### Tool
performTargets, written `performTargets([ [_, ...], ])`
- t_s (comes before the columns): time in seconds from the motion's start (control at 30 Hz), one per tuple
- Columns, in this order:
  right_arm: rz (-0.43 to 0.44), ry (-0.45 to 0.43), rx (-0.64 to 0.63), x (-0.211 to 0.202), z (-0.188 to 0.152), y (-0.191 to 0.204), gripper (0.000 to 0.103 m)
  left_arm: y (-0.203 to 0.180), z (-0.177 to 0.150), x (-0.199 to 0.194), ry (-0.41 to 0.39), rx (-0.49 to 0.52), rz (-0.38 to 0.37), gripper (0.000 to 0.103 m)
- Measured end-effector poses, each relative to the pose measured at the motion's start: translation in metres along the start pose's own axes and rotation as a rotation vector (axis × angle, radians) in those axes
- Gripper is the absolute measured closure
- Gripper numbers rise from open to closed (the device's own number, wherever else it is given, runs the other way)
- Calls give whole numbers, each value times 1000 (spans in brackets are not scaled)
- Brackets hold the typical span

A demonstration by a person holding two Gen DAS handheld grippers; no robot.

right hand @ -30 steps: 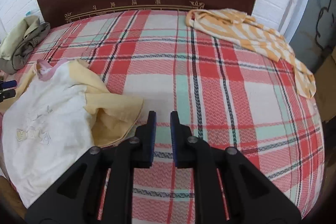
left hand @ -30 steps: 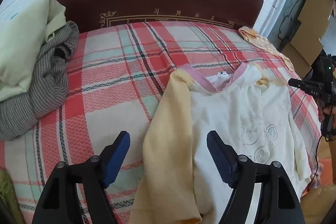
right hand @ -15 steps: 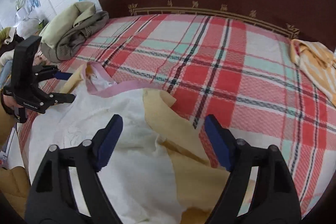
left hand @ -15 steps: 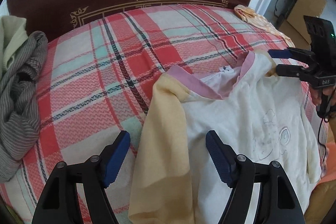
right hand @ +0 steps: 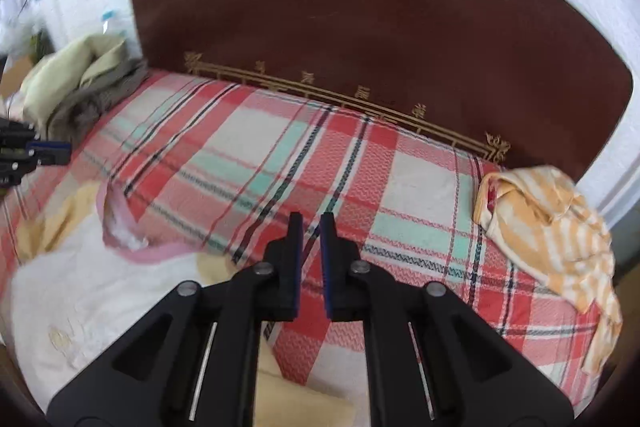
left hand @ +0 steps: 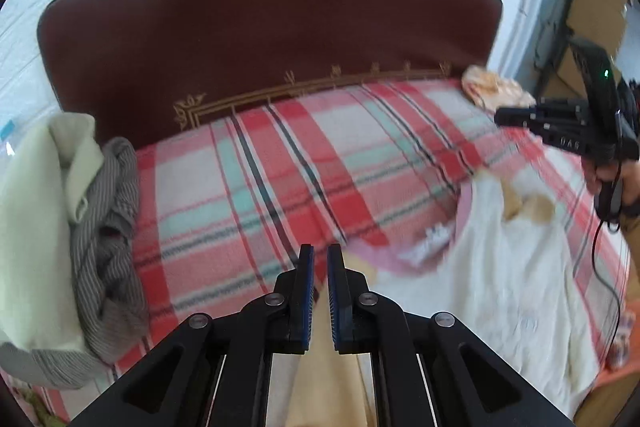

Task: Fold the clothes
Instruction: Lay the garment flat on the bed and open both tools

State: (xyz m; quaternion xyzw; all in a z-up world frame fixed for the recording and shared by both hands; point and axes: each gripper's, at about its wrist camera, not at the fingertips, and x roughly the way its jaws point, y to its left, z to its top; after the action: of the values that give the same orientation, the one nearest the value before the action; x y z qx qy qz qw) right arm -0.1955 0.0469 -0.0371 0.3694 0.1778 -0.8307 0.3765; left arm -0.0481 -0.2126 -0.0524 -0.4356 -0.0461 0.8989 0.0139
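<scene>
The white top with yellow sleeves [left hand: 512,291] lies spread on the plaid bed [left hand: 248,187], face up for folding. The left tool [left hand: 319,291] is clenched on a yellow sleeve [left hand: 332,379], probably to draw it across the body. The right tool [right hand: 309,259] has its jaws nearly together over the other sleeve; whether it grips cloth cannot be told.

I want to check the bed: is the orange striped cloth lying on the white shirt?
No, the orange striped cloth lies apart at the bed's right edge.

Each tool is matte black plastic: the left tool [left hand: 319,255] and right tool [right hand: 311,223] carry blue-lined fingers [left hand: 306,291], round silver screws, slim metal rods, triangular cut-outs, a green light, a trailing black cable.
</scene>
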Motion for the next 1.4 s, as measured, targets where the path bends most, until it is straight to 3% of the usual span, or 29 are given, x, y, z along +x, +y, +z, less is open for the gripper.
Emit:
performTargets([
  [0.03,27,10,34,3,1,-6,93,4,2,3,7,-21,-2,88],
  [0.1,136,24,92,6,-6,-8,90,9,-6,6,16,-58,-38,40],
  [0.13,175,18,92,5,-13,-5,82,11,-11,6,17,-74,-62,33],
  [0.17,200,18,87,4,-19,-3,50,13,-16,8,23,-82,-91,30],
  [0.23,253,14,82,5,-31,1,4,10,-25,13,57,-71,-166,23],
  [0.33,299,43,60,18,-40,11,8,-1,-33,33,126,-13,-169,21],
  [0.43,350,121,41,40,-41,24,26,-14,-36,55,181,28,-160,20],
  [0.5,352,158,11,52,-43,35,36,-24,-38,57,164,84,-160,13],
  [0.53,348,150,-13,48,-42,40,47,-29,-39,58,161,109,-160,13],
  [0.57,344,140,-37,45,-42,45,72,-34,-40,58,166,130,-159,14],
  [0.6,340,129,-62,41,-42,49,82,-38,-41,57,170,148,-161,29],
  [0.63,335,119,-86,37,-41,54,83,-40,-41,55,173,162,-166,44],
  [0.67,331,109,-111,33,-41,58,84,-42,-41,53,179,172,-161,83],
  [0.7,320,86,-140,25,-38,60,85,-43,-39,50,181,168,-140,96],
  [0.77,305,23,-151,8,-31,58,87,-43,-32,39,149,140,-96,96],
  [0.87,217,-57,-145,-11,-12,48,89,-40,-11,10,19,104,-90,97],
  [0.97,119,-100,-143,-13,2,39,90,-34,13,-4,-56,77,-73,97],
  [1.03,29,-83,-150,1,9,34,89,-27,24,8,-49,49,-27,97],
  [1.17,-12,33,-72,46,5,21,84,-2,18,40,31,-79,-1,74],
  [1.23,-41,82,-60,60,-4,20,82,7,4,42,44,-124,5,73],
  [1.27,-42,93,-52,61,-10,18,81,10,-3,35,29,-140,0,67],
  [1.3,-17,91,-33,56,-15,16,79,13,-11,27,14,-156,-5,54],
  [1.33,4,86,-21,48,-20,15,66,16,-19,18,0,-170,-6,46],
  [1.37,22,74,-11,38,-25,14,40,18,-26,7,-16,-181,-1,35],
  [1.4,41,44,3,24,-31,15,31,19,-34,-4,-32,-189,-1,34],
])
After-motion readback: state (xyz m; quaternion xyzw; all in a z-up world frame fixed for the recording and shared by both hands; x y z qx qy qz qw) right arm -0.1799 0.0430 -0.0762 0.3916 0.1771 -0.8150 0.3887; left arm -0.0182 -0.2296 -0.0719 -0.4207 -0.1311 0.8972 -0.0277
